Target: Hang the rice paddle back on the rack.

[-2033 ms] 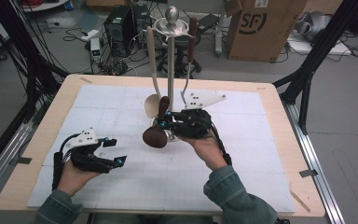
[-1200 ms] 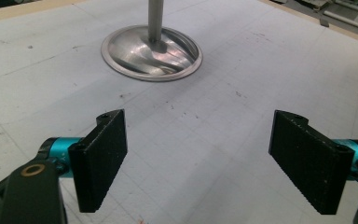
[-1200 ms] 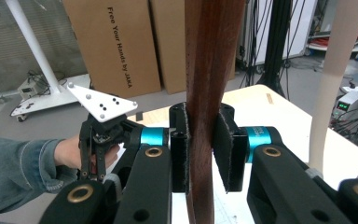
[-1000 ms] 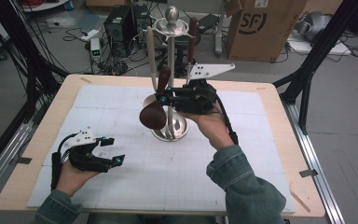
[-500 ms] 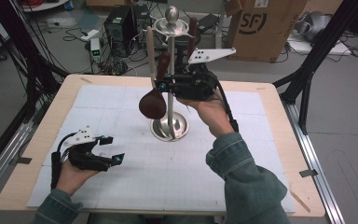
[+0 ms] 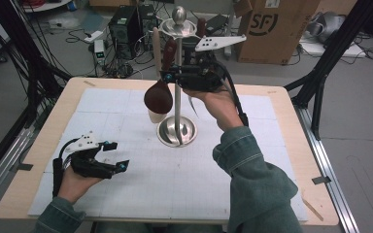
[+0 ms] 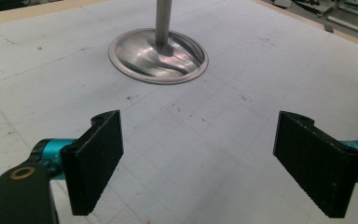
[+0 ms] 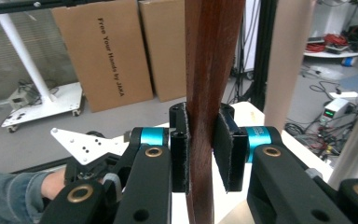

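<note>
A white mat covers the wooden table; cartons and cabling lie on the floor beyond. A steel stand sits at the mat's centre, its pole rising to a knobbed top. The right gripper, raised at the stand's 12 o'clock, pinches the handle of a dark wooden spoon; the bowl hangs at the pole's 9 o'clock, directly in front of a pale spoon. The left gripper rests at 8 o'clock, jaws spread with nothing between them.
</note>
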{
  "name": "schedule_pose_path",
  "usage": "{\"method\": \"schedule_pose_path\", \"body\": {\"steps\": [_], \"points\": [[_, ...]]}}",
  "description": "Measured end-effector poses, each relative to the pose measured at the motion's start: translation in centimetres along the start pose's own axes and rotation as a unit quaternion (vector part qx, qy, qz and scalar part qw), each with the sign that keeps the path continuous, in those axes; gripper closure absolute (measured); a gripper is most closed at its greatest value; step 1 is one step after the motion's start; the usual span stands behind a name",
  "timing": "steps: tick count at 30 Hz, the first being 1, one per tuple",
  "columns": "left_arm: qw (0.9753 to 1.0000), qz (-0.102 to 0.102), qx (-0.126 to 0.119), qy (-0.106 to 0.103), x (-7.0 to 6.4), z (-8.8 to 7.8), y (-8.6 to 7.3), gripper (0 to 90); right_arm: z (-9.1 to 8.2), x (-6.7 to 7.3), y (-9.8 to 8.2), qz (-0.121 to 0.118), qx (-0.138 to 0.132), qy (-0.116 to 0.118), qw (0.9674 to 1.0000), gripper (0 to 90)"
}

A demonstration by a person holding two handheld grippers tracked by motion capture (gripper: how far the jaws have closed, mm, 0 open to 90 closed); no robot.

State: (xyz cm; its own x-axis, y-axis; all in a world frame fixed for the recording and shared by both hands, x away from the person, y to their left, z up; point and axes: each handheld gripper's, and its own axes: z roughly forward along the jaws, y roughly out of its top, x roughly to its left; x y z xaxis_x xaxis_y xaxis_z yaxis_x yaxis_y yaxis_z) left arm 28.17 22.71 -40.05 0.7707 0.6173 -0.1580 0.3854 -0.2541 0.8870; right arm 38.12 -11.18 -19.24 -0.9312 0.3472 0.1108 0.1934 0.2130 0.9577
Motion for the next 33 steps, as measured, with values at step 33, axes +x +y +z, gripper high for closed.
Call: {"method": "schedule_pose_path", "body": {"steps": [33], "points": [[1.0, 0.003, -0.008, 0.004, 0.0, -0.6, 0.0, 16.5, 0.5, -1.7, 0.1, 0.019, 0.007, -0.044, 0.9988, 77.5]]}}
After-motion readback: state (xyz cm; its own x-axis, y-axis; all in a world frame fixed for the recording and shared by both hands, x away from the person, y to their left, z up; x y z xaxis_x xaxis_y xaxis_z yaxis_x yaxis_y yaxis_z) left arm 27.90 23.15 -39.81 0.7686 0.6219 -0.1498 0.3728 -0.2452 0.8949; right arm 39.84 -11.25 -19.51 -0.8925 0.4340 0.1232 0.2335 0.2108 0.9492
